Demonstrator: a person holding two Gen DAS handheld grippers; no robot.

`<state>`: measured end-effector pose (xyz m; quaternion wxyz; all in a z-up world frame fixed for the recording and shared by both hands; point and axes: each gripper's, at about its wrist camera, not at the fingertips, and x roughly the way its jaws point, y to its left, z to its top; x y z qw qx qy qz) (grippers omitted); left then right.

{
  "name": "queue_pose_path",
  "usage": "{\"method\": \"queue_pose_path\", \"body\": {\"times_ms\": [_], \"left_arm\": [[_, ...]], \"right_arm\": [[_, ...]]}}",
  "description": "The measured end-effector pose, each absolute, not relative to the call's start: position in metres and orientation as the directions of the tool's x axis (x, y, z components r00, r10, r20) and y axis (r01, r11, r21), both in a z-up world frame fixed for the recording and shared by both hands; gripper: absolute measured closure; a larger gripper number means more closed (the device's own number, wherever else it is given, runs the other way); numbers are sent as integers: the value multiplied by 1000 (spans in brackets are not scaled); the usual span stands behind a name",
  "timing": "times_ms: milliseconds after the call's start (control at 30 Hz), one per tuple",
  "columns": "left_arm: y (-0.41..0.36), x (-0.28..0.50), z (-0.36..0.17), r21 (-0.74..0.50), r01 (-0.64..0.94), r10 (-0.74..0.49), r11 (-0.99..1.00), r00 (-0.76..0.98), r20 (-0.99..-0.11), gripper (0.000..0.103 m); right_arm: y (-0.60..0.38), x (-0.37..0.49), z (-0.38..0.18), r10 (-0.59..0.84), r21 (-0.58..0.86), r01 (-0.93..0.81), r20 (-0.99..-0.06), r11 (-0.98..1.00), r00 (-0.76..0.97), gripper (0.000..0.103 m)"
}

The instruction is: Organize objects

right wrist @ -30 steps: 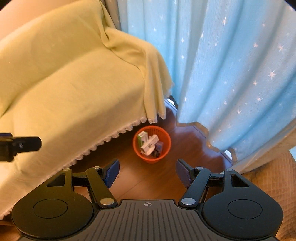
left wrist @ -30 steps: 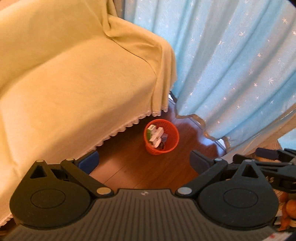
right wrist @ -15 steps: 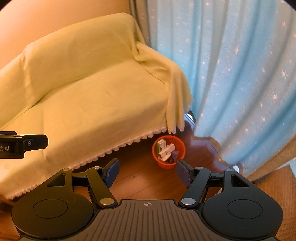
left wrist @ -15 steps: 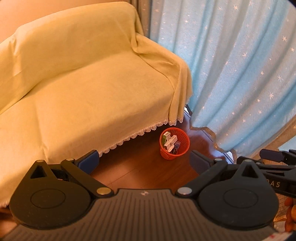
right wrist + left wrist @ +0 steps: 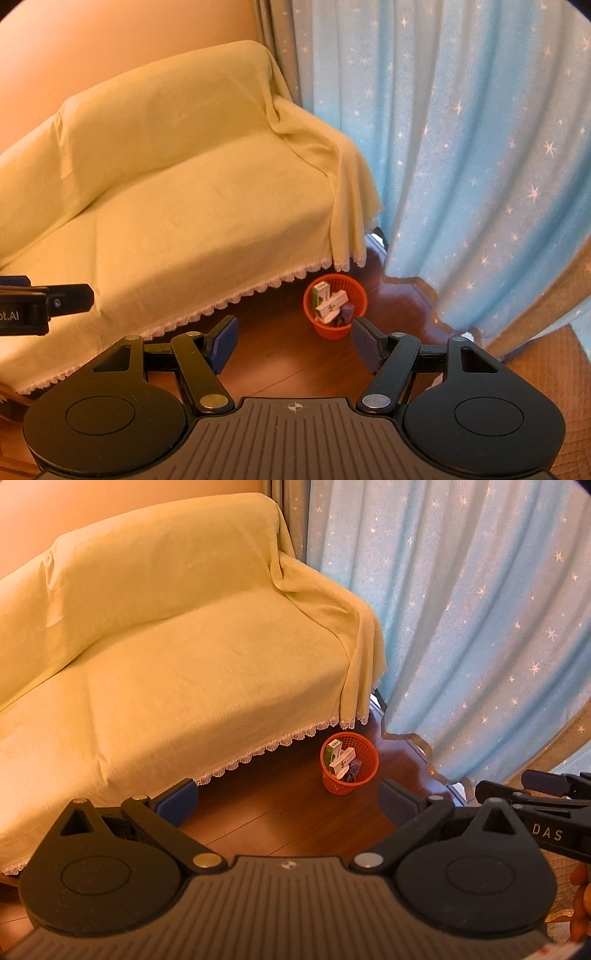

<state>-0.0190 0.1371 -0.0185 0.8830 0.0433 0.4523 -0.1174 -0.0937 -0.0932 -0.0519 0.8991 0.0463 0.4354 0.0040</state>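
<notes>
Left wrist: orange basket (image 5: 364, 775) stands between sofa (image 5: 184, 657) and curtain (image 5: 480, 627).

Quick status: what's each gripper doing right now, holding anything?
Left gripper: jaws open wide, holding nothing.
Right gripper: jaws open, holding nothing.

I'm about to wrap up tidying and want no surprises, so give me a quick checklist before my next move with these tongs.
1. Left tongs empty, jaws apart: ok.
2. Right tongs empty, jaws apart: ok.
3. Orange basket upright on the wooden floor: ok.
4. Boxes inside the basket, none seen on the floor around it: ok.
5. Sofa cover free of loose items: ok.
6. Items under the sofa or behind the curtain: cannot tell.
</notes>
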Motion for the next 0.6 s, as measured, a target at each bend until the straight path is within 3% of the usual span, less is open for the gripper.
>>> {"method": "queue_pose_path", "body": {"times_ms": [600], "left_arm": [[138,-24,-18,-26,269,-178,963,560,-809,1]], "right_arm": [[-86,-96,-41,19,59,41,-767,997,641,38]]}}
